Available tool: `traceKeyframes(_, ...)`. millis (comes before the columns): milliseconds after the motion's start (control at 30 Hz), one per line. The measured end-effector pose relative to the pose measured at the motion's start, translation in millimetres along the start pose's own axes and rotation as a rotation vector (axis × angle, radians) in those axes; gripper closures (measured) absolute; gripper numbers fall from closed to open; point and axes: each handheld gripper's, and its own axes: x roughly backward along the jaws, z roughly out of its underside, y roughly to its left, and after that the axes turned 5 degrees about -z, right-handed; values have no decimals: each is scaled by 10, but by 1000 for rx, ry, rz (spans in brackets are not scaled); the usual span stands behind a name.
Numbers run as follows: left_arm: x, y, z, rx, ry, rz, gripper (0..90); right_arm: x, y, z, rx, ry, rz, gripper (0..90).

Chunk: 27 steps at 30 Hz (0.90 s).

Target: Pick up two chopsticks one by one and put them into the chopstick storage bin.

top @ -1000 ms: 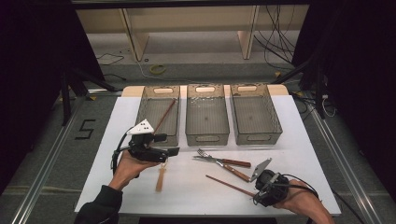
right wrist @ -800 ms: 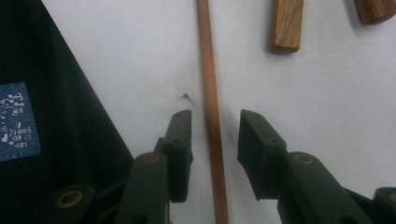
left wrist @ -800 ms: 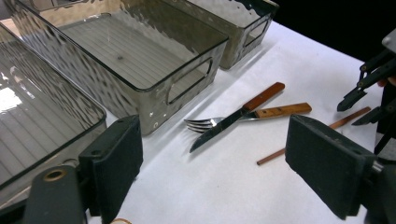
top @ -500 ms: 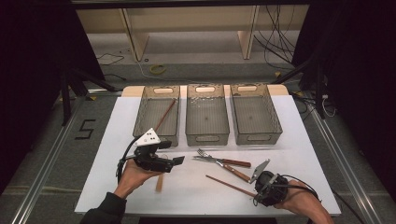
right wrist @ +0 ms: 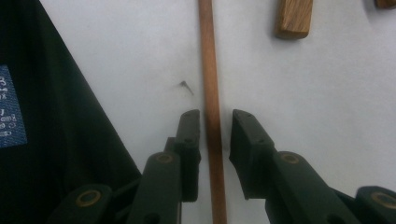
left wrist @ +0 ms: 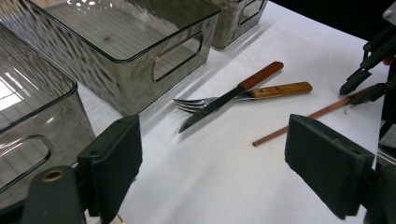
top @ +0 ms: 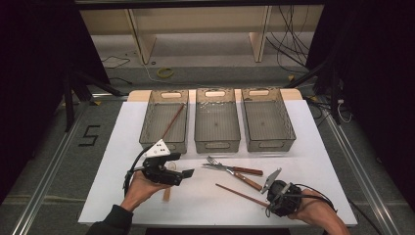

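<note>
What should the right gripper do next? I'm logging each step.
Probably close. The right gripper has its jaws on either side of the chopstick lying on the white table, with small gaps still showing, so a squeeze should take hold.

Three bins [top: 217,119] are sitting side by side along the bench's [top: 318,156] far edge (a chopstick [top: 172,121] is lying in the left one); fork [top: 220,165] and knife [top: 230,170] are lying crossed before the middle bin.

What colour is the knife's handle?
The knife has a reddish-brown wooden handle, clearest in the left gripper view.
</note>
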Motion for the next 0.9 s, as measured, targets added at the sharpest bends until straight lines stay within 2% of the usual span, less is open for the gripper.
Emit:
traceKeyframes(367, -18, -3, 11, 5, 4, -3, 185, -14, 6, -23, 9, 14, -4, 774)
traceKeyframes(733, -13, -5, 1, 3, 0, 0, 187, -22, 20, -57, 51, 35, 1, 827)
traceKeyframes(900, -19, -17, -4, -13, 8, 1, 187, -21, 34, -61, 67, 35, 6, 837)
